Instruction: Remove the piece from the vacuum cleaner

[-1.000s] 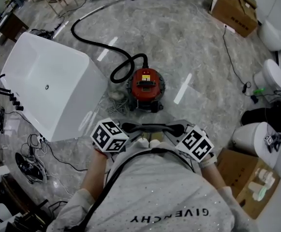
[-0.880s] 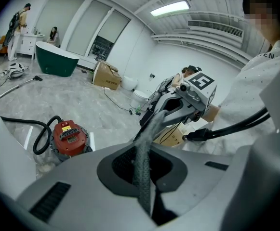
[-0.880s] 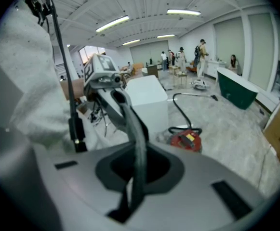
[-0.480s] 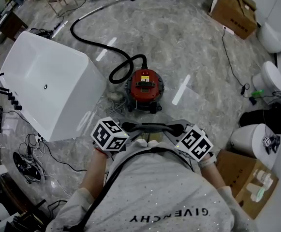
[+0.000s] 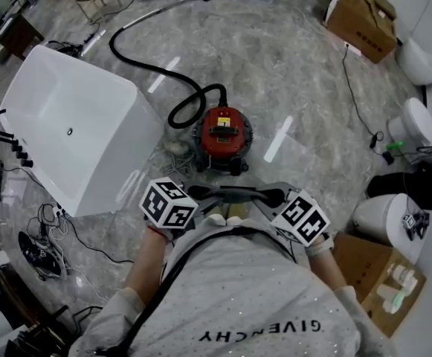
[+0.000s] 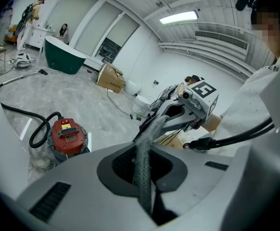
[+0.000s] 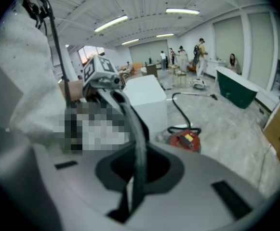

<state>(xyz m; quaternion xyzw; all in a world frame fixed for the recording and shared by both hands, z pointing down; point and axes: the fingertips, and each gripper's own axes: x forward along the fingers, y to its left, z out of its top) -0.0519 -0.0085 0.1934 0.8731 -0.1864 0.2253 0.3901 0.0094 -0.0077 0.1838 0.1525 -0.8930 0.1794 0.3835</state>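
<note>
Big open showroom-type room, grey marble floor point(image 5: 297, 65), strip lights overhead. A white bathtub point(image 5: 74, 125) stands at the left of the head view. Cardboard box point(image 5: 360, 13) top right, and white toilets point(image 5: 413, 117) along the right edge. In the gripper views there's a dark green tub point(image 7: 236, 93) further off, w/ people standing near it.

The red canister vacuum cleaner point(image 5: 224, 136) sits upright on the floor just beside the white tub's near corner, straight ahead of the person. Its black hose point(image 5: 152, 69) is plugged in at the canister's upper left in the head view. It makes one loop there, then snakes away across the floor to a metal wand point(image 5: 156, 10) lying flat. The same vac shows low left in the left gripper view point(image 6: 67, 136) and mid-right in the right gripper view point(image 7: 184, 139).

Both tools are held up close to the person's chest, over the white shirt point(image 5: 253, 288), well apart from the vac. The left gripper point(image 5: 214, 193) has its jaws pressed together pad on pad, seen as one thin dark strip in its own view point(image 6: 155, 124). The right gripper point(image 5: 264, 196) is the same, jaws fully together point(image 7: 130, 114). The two point in toward each other, tips near or touching btwn the marker cubes, can't tell which. Each gripper view shows the other tool's cube just past its own tips.
</note>
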